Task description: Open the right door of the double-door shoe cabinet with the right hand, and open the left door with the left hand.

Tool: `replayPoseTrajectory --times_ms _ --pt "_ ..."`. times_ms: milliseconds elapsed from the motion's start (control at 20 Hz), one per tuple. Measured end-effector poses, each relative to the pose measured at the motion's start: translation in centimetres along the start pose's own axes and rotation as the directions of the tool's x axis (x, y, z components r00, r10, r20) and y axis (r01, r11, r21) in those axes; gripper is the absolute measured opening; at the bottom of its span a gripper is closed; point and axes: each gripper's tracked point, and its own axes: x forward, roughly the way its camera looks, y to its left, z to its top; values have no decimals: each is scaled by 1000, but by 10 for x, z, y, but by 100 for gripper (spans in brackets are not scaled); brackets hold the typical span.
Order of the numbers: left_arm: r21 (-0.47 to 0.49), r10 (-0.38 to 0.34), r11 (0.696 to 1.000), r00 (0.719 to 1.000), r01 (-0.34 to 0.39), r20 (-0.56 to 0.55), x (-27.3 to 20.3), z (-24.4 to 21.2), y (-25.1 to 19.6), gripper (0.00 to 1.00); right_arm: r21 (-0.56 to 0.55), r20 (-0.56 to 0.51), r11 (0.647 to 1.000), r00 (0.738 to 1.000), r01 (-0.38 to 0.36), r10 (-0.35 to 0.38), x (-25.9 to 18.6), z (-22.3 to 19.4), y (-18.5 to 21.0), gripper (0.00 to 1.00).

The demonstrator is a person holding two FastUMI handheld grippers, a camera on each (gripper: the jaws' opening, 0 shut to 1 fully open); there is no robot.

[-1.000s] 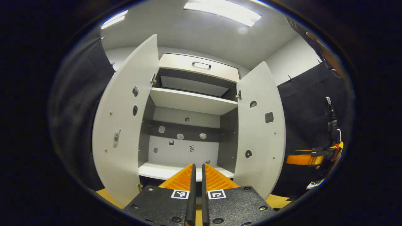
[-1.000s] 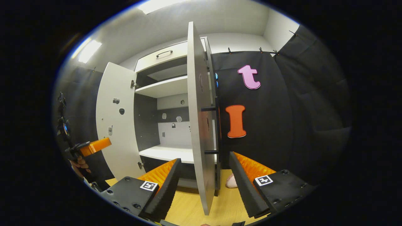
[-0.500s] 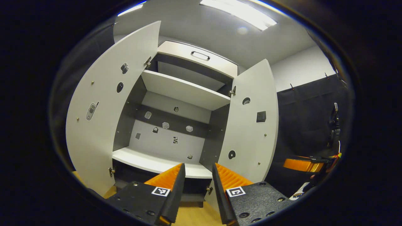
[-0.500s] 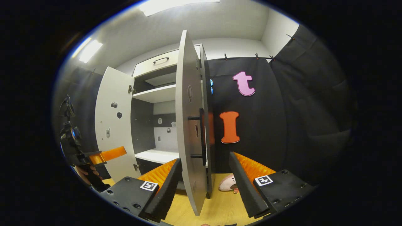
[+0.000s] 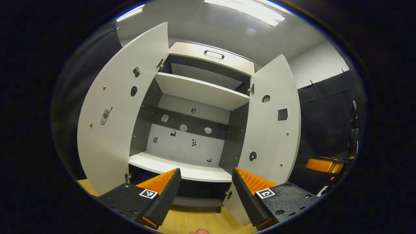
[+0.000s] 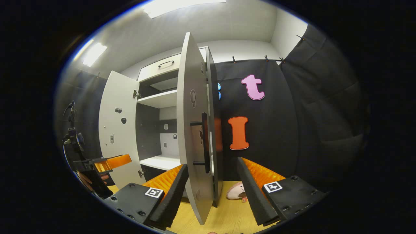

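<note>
The white shoe cabinet [image 5: 201, 91] stands with both doors swung out. In the left gripper view its left door [image 5: 113, 113] and right door [image 5: 273, 130] flank empty shelves. My left gripper [image 5: 204, 191] is open in front of the bottom shelf and holds nothing. In the right gripper view the right door [image 6: 193, 130] is nearly edge-on, its black bar handle [image 6: 204, 143] facing right. My right gripper [image 6: 211, 191] is open, with the door's lower edge between its fingers in the picture; contact cannot be told. The left gripper [image 6: 113, 161] is at the far left, beside the left door [image 6: 118, 130].
A drawer with a dark handle [image 5: 214, 54] tops the cabinet. A pink soft thing [image 6: 235, 191] lies on the wooden floor [image 6: 227, 217] to the right of the cabinet's base. Black cloth walls [image 6: 276, 130] close in on both sides. A hand [image 6: 94, 178] holds the left gripper.
My left gripper went from shut to wide open and came nearer the cabinet. The right door turned a little further round in the right gripper view, showing more of its handle.
</note>
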Motion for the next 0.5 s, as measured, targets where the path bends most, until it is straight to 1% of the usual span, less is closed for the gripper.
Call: replayPoseTrajectory --times_ms 150,200,250,300,350,400,500 --pt "12 12 1000 1000 -12 15 -1 5 4 94 7 1 1000 1000 4 -4 2 0 -3 97" --pt "20 16 1000 1000 -16 18 -1 6 6 97 8 2 1000 1000 5 -5 2 -1 -4 97" --pt "27 18 999 1000 -19 20 0 6 5 92 9 3 1000 1000 7 -7 3 0 -5 97" --pt "31 20 999 1000 -21 24 1 7 5 94 10 5 1000 1000 8 -8 4 0 -6 97" --pt "33 20 999 999 -21 25 0 8 5 94 12 8 1000 1000 8 -8 4 1 -6 97" --pt "34 18 999 1000 -19 24 1 8 5 94 12 11 1000 1000 8 -8 4 1 -6 84" --pt "40 19 999 1000 -19 19 4 6 4 94 12 16 1000 1000 8 -8 4 2 -6 84"
